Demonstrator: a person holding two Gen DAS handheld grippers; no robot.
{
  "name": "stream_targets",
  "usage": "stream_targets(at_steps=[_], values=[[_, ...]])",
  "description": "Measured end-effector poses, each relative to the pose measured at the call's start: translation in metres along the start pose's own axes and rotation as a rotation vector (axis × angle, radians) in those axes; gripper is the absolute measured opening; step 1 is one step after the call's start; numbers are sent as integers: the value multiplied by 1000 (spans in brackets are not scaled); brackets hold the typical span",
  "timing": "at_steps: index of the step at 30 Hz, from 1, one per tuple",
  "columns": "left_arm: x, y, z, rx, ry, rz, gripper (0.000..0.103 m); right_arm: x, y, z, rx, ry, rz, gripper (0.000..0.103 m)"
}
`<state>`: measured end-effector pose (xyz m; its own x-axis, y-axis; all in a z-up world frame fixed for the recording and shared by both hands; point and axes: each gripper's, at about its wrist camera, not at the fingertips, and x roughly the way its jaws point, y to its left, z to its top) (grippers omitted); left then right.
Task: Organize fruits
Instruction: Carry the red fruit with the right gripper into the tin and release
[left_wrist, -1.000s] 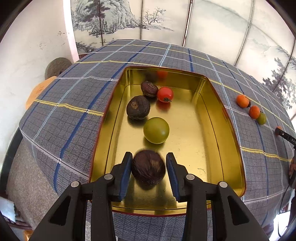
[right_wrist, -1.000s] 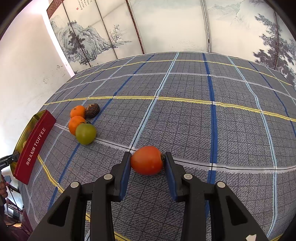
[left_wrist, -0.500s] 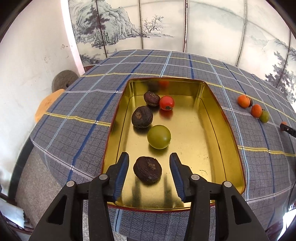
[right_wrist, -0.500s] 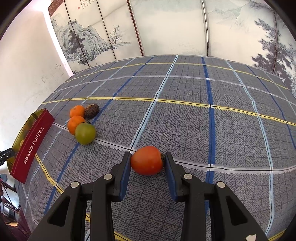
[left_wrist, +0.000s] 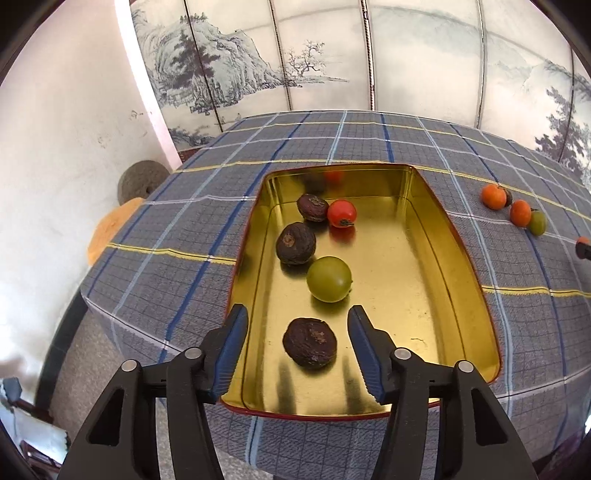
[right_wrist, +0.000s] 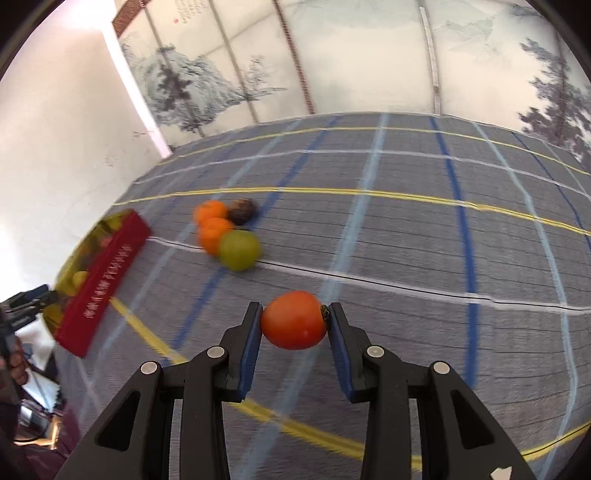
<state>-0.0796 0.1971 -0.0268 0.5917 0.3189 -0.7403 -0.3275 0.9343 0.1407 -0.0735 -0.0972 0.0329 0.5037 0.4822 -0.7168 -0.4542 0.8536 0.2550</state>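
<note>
In the left wrist view a gold tin holds three dark wrinkled fruits, a green fruit and a red tomato. My left gripper is open above the tin's near end, with the nearest dark fruit lying loose between its fingers. In the right wrist view my right gripper is shut on a red-orange tomato, held above the cloth. The tin shows at the left with its red side.
Two orange fruits, a green fruit and a dark fruit lie together on the checked tablecloth; they also show right of the tin. The table edge drops off left of the tin. A painted screen stands behind.
My left gripper opened, let go of the dark fruit in the tin and pulled back. My right gripper lifted the tomato and swung left toward the tin.
</note>
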Motion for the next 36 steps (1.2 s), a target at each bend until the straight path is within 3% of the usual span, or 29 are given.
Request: stream_targets(at_steps=[10,16,21,29,36], values=[[-6,11,-6,-3,-29,34,64,12,137,22,-219,21,245,34],[-13,27,-11,-19,-50,70,69,35,218,27,-327,76,385,34],[-20,44,-16,-36,-79,124,80,56,272,26,-415,125,435,34],[-17,72,-28,-81,-63,165,81,95,322,28,-475,200,474,34],[-16,82,-36,-81,-62,176,81,129,347,30,-523,247,442,34]])
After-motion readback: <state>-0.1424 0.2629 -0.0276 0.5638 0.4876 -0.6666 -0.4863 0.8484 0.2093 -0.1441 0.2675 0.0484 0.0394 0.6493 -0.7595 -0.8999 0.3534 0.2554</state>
